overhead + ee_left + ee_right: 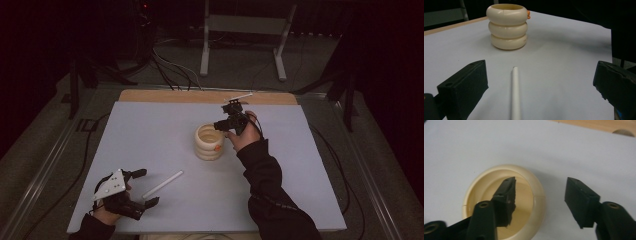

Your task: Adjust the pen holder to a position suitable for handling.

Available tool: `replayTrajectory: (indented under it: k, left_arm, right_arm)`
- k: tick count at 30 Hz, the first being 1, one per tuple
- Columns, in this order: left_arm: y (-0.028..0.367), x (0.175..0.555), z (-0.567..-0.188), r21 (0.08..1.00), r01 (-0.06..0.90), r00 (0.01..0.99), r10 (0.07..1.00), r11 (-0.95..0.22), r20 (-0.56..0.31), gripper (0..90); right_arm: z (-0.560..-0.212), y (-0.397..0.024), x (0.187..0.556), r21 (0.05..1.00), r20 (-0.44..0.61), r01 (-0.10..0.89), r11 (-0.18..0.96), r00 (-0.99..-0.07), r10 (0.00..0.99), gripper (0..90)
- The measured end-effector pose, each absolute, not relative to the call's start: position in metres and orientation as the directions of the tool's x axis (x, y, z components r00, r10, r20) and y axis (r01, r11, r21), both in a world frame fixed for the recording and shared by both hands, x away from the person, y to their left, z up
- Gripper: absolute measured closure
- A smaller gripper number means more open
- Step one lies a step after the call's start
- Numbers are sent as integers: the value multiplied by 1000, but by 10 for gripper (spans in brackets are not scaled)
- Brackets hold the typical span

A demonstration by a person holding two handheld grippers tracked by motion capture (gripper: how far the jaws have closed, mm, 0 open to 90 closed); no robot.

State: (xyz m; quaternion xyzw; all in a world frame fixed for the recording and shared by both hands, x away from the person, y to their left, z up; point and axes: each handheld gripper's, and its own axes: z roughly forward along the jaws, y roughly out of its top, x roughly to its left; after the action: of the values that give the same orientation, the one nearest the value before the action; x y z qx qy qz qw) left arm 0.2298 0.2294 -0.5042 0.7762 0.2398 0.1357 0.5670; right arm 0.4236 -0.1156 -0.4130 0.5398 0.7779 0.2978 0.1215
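Observation:
A cream holder point(209, 142) made of three stacked rings stands mid-table, with a small orange spot point(217, 147) on its side. My right gripper point(220, 125) hangs open over its right rim. In the right gripper view point(541, 181) one jaw is above the holder's hollow point(499, 173) and the other is outside the wall. A white stick point(163, 184) lies flat near the front left. My left gripper point(148, 186) is open just behind the stick's near end. In the left gripper view point(540, 68) the stick point(515, 95) runs between the wide-apart jaws toward the holder point(507, 26).
A pale blue mat point(150, 130) covers the table, with a strip of wooden board point(200, 96) showing along the far edge. Beyond the table, a white metal stand point(245, 30) and cables point(170, 70) are on the dark floor.

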Motion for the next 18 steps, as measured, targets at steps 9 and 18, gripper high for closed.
replayTrajectory:
  k: [9, 18]
  left_arm:
    - [229, 230, -504, 945, 217, 848, 528, -245, -58, 1]
    - [230, 230, -504, 944, 219, 847, 529, -245, -60, 1]
  right_arm:
    - [-403, -134, 416, 631, 110, 737, 243, -395, 912, 184]
    - [-399, -159, 407, 656, 112, 709, 261, -432, 895, 14]
